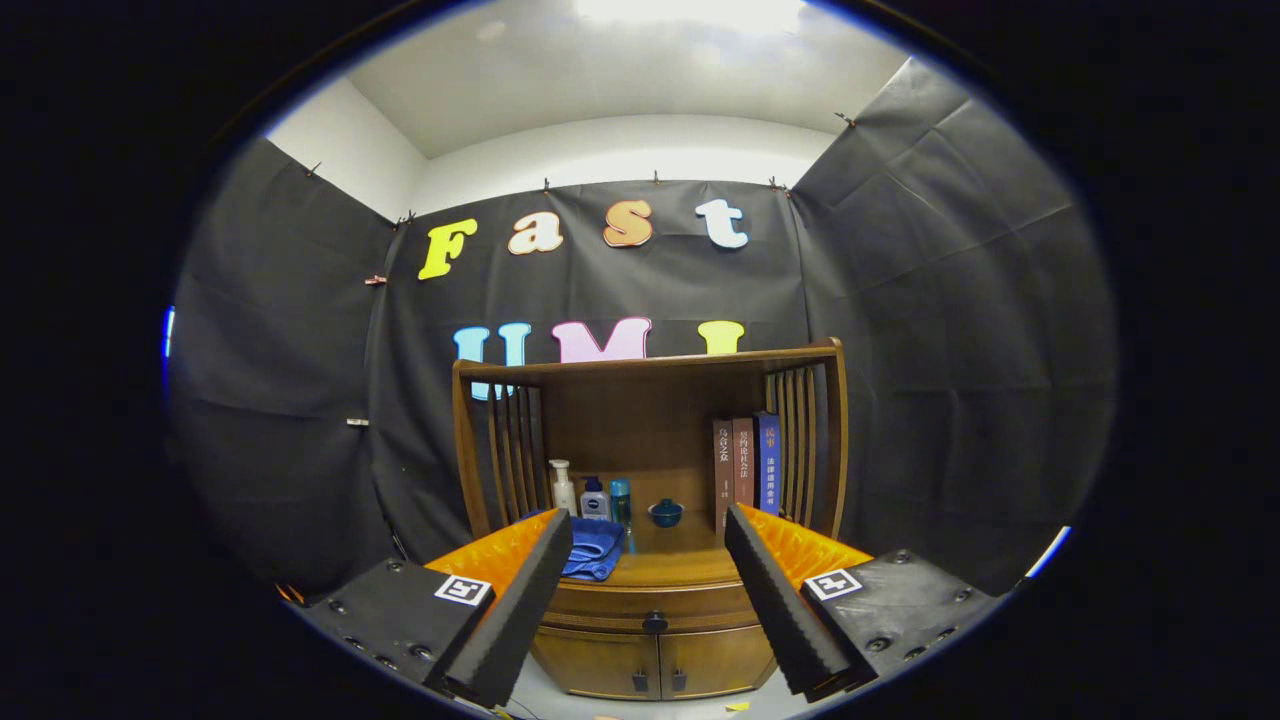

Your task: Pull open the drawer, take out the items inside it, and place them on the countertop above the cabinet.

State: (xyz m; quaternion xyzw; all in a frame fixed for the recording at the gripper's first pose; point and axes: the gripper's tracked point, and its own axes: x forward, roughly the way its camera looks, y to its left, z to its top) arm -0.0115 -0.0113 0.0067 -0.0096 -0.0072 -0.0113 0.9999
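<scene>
Gripper view: ridged fingers [648, 600] spread wide, holding nothing, before wooden cabinet [650, 640], round-knobbed drawer [655, 607] closed.

This is a recording booth set up like a corner of a home. Black cloth walls [930, 330] hang on clips behind and on both sides of a wooden cabinet [650, 500], and above the cloth a plain white room wall [620, 150] shows. On the cabinet's counter [670, 565] stand household things: bottles [590, 495], a folded blue towel [592, 548], a small bowl [666, 513] and some books [745, 465].
</scene>
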